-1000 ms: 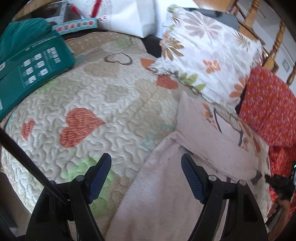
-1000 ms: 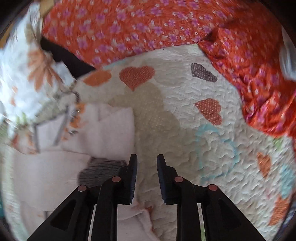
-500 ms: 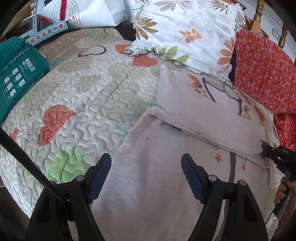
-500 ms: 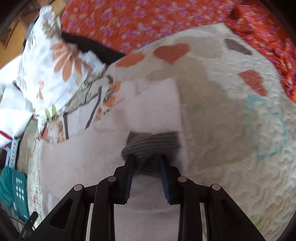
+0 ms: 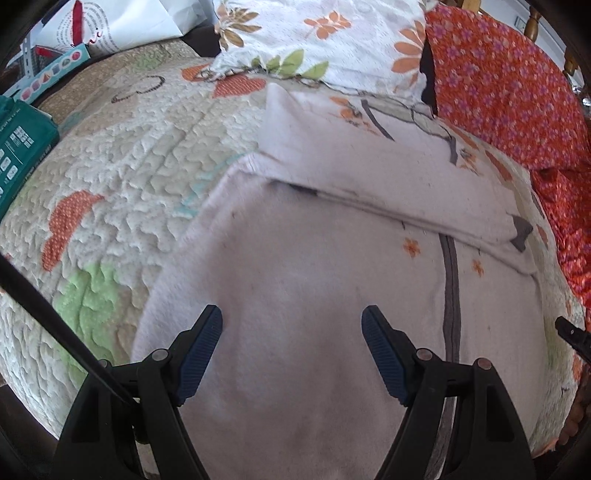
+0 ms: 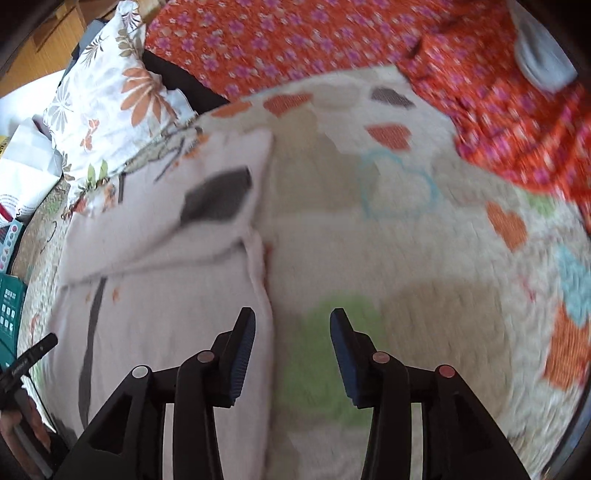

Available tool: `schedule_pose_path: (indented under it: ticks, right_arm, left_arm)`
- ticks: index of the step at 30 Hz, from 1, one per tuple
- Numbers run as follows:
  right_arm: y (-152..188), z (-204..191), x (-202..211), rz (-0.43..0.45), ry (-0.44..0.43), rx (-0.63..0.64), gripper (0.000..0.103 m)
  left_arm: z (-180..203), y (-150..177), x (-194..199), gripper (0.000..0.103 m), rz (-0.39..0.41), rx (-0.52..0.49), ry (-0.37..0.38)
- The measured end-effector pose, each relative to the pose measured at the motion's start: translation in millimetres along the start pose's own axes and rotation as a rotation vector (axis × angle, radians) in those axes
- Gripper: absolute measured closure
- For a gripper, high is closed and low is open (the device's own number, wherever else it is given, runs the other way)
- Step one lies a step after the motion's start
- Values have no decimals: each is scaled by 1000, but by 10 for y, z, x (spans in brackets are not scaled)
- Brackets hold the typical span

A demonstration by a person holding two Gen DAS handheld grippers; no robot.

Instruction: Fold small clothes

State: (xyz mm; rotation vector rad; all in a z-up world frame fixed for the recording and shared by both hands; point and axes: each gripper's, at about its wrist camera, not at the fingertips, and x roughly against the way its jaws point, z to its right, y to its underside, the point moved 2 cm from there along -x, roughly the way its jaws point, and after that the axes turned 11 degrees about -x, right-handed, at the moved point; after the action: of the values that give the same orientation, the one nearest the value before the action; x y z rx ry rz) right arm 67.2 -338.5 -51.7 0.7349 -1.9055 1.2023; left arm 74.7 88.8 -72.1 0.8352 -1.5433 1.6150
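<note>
— Left gripper hovers wide open above the pale pink fleece garment; right gripper?

— Opening, empty, beside its edge.

— Underneath?

— Cream quilted heart-patterned bedspread, floral pillow, orange flowered fabric, probably another cover.

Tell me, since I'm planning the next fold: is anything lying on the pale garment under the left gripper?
Nothing visible. The left gripper hangs open over bare fabric of the pale garment; only its own folded-over sleeve lies farther up.
</note>
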Motion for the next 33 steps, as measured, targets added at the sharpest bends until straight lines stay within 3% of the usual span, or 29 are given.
schedule_pose_path:
  ticks: [6, 12, 24, 33]
  right_arm:
    - [197, 264, -75, -39, -40, -122, 53]
    - [228, 257, -79, -42, -57, -137, 48]
    - [272, 160, -104, -39, -48, -98, 34]
    - [320, 69, -145, -29, -16, -35, 24]
  left_arm:
    - [127, 155, -35, 26, -19, -72, -20]
    - [244, 286, -52, 15, -19, -176, -49]
    - [264, 432, -30, 1, 20, -223, -73]
    - [203, 628, 80, 0, 6, -283, -17]
